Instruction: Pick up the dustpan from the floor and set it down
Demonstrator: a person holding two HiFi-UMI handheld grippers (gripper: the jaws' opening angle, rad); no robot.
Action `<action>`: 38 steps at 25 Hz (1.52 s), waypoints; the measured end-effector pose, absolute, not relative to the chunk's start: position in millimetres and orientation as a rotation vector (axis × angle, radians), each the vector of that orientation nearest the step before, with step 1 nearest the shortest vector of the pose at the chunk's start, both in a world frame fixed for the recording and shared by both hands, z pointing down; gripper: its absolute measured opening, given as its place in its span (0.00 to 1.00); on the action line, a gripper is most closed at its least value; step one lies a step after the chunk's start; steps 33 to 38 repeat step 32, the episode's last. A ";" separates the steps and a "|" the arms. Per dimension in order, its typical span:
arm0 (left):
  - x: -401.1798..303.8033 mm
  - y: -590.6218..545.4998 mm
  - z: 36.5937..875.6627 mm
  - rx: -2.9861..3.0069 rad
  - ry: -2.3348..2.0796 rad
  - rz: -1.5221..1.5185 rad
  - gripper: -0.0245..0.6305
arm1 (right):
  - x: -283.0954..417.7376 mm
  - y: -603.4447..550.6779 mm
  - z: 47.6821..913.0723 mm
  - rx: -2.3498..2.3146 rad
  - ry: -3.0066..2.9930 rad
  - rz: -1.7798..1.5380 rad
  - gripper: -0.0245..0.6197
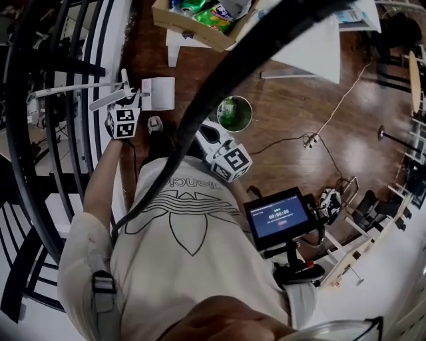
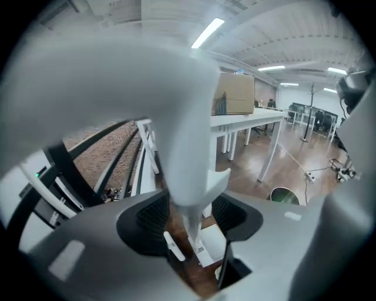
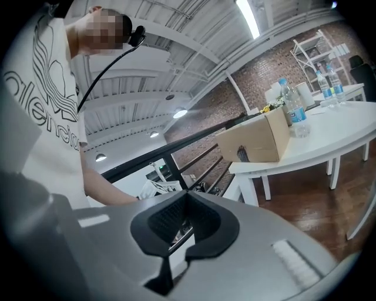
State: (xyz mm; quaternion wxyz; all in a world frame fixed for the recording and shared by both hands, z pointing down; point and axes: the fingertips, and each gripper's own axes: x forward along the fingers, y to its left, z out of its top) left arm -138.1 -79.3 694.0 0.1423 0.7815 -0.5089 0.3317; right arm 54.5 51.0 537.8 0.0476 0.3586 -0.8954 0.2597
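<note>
The white dustpan (image 1: 158,93) rests on the wood floor beside the railing, its pan (image 2: 212,240) showing below the jaws in the left gripper view. Its long white handle (image 2: 189,176) rises up between the pads of my left gripper (image 2: 191,214), with a gap on either side; the jaws stand open around it. In the head view the left gripper (image 1: 125,96) points down at the handle's base. My right gripper (image 1: 205,131) hangs in front of my body with its jaws (image 3: 185,197) shut and nothing between them.
A black railing (image 1: 66,133) runs along the left. A round bin with a green liner (image 1: 234,113) stands on the floor near the right gripper. A white table (image 1: 299,46) carries a cardboard box (image 1: 193,20). A cable (image 1: 333,113) crosses the floor.
</note>
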 end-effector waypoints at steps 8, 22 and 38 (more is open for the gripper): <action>-134.1 23.8 624.1 2.293 -1.297 0.732 0.07 | 65.6 25.1 511.7 1.101 -2.799 0.672 0.04; 33.1 -16.6 515.1 2.648 -0.927 0.369 0.07 | 58.7 -2.9 492.8 0.948 -2.916 0.474 0.04; 52.7 -52.2 505.2 2.676 -0.953 0.376 0.07 | 78.0 -34.7 483.6 0.923 -2.936 0.442 0.04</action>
